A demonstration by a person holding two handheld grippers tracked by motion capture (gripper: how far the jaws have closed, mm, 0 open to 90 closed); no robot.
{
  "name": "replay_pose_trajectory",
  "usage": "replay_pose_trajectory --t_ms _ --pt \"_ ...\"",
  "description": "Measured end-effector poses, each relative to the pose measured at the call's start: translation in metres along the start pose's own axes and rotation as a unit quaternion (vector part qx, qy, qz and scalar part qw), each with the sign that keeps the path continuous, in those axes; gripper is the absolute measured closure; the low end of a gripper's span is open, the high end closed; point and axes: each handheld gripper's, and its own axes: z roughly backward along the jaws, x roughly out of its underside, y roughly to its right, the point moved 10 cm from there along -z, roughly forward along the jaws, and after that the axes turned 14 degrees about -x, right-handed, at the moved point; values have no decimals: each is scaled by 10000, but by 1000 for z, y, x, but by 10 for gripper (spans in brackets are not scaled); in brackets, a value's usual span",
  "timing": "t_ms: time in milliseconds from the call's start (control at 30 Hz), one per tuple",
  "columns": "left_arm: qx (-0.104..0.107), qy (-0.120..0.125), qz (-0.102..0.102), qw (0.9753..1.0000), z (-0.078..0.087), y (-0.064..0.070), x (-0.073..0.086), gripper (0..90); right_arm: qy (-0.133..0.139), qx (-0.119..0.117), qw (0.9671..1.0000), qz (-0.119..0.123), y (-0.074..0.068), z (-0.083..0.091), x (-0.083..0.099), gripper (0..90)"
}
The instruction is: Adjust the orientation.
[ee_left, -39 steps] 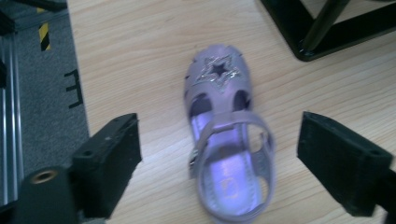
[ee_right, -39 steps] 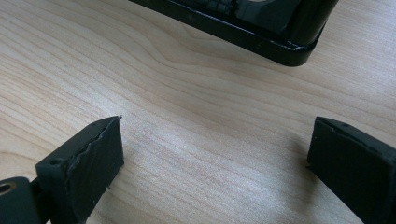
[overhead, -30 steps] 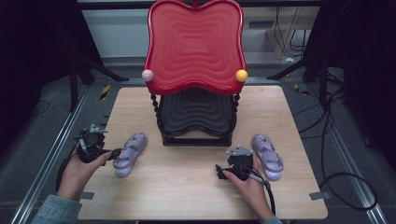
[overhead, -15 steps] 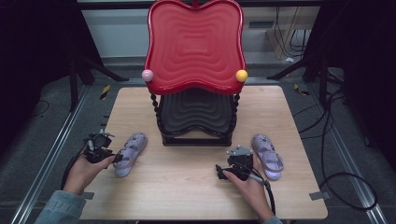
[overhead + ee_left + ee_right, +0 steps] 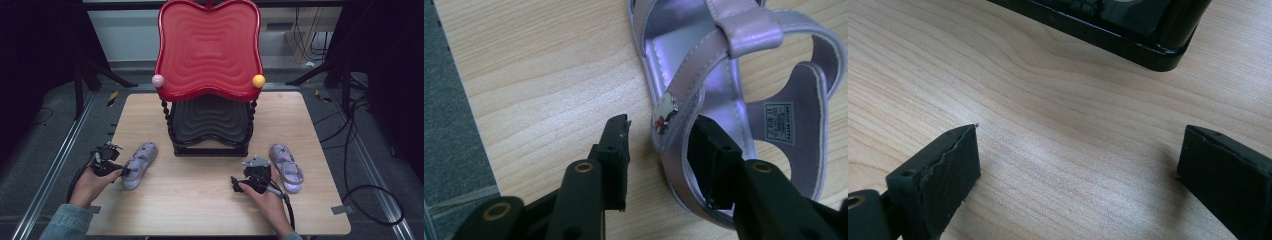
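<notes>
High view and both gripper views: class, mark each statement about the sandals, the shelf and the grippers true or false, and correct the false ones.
1. The left gripper has its jaws open around the side edge of the left sandal. True.
2. The right gripper is clamped on the right sandal. False: its jaws are open over bare table, with the sandal lying beside it.
3. The red tray sits above the black tray. True.
4. Both sandals rest on the black tray. False: both lie on the table.
5. Both knobs on the red tray are yellow. False: the left knob is pink, the right knob yellow.
</notes>
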Motion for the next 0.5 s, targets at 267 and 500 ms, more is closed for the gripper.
replay_pose_trajectory --t_ms 267,500 --pt "184 -114 -8 9998 -5 2 1 749 0 -2 10000 2 0 0 0 38" --pt "164 -49 84 9998 -4 -2 -1 831 -10 -2 10000 10 0 0 0 38"
